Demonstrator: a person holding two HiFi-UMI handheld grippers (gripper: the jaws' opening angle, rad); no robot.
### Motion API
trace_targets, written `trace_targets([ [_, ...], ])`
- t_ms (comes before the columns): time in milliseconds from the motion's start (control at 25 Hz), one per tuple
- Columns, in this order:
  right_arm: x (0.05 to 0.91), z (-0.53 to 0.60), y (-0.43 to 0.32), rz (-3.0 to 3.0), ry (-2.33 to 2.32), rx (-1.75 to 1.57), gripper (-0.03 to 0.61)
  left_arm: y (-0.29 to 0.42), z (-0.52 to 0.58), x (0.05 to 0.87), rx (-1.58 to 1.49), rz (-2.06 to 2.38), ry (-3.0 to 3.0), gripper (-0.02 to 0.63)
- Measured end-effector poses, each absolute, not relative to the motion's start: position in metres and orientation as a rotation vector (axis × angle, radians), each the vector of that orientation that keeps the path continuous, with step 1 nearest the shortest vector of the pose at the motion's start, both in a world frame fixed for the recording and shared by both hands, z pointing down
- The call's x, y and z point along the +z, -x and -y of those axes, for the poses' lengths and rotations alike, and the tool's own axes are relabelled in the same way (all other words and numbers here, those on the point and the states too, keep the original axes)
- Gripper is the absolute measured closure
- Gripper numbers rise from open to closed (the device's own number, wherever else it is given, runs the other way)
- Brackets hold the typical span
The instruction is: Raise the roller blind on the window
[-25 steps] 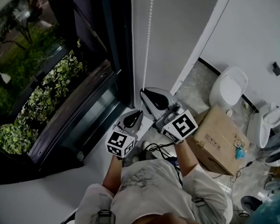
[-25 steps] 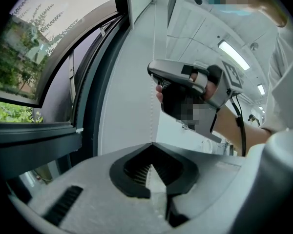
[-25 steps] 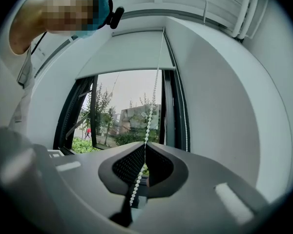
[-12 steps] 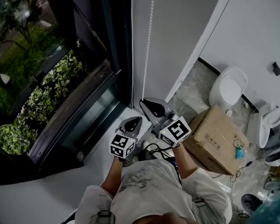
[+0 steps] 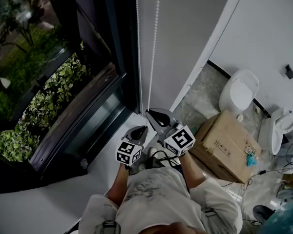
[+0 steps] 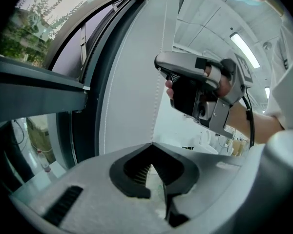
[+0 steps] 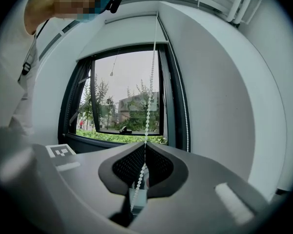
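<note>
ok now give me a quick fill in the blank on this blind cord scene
1. The right gripper has its tongs ____ on the bead chain.
2. The cardboard box stands on the floor to the person's ____.
3. The toilet by the wall beyond the box is ____ in colour.

Missing words: shut; right; white

The left gripper and right gripper have pale grey shells and black ribbed fingers. Each bears a white cube of black square markers. Black cables; white, faintly printed T-shirt.
</note>
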State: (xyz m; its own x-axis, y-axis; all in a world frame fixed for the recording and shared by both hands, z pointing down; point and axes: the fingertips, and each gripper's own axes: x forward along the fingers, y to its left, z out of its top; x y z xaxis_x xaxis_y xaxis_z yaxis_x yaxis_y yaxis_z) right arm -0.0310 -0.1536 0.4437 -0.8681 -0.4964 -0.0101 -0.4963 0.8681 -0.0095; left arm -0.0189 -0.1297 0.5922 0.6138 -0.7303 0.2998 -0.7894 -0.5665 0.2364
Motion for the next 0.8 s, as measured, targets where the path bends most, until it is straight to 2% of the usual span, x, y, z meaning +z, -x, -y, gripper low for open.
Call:
trace_targets([
  [440, 0.456, 0.150, 0.032, -3.037, 0.810, -0.022, 0.566, 0.021, 0.120, 0.595, 0.257, 1.242, -2.504, 0.598],
  [600, 0.456, 0.151, 0.032, -3.030, 0.805, -0.019, 0.566, 0.028, 0.121, 0.561, 0.198, 1.280, -2.537, 0.568],
  [800, 0.455, 0.152, 0.030, -3.023, 0.808, -0.025, 0.566, 0.044, 0.132, 0.490, 0.099, 1.386, -2.612, 0.563],
])
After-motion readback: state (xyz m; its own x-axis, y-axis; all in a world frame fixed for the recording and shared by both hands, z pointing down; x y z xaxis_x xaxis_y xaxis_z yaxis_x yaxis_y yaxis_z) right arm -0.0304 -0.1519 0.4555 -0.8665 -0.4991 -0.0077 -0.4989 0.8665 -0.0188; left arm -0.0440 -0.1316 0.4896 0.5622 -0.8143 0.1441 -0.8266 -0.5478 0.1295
